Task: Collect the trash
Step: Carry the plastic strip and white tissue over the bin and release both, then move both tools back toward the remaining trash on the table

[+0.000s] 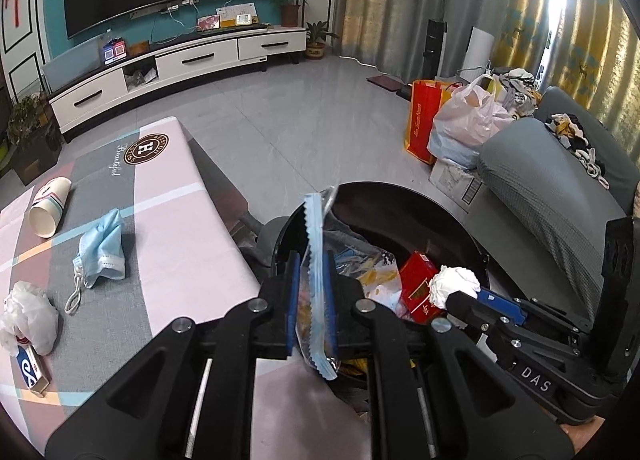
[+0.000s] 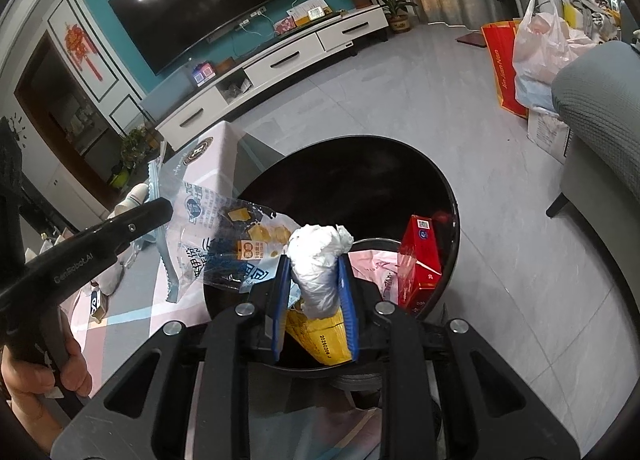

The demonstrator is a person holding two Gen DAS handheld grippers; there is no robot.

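Black round bin at centre of the left wrist view, beside the bench with its pink and grey checked cloth. Left gripper over the near rim, blue pads nearly together and clamped on a clear plastic snack wrapper with a blue serrated edge, held upright on edge above the bin. Right gripper entering from the right, closed around a white crumpled tissue wad. Red carton and other wrappers lying inside the bin. On the bench: paper cup on its side, blue face mask near it, crumpled white plastic and a small blue-and-white box at the left edge. Right wrist view: right gripper directly above the bin, blue pads narrowly apart and pressing both sides of the tissue wad, which stands upright between them. Yellow packet below the wad, inside the bin. Red carton leaning against the right inner wall; pink plastic bag beside it. Left gripper at left, carried by a hand, wrapper hanging from its tip over the bin's left rim.
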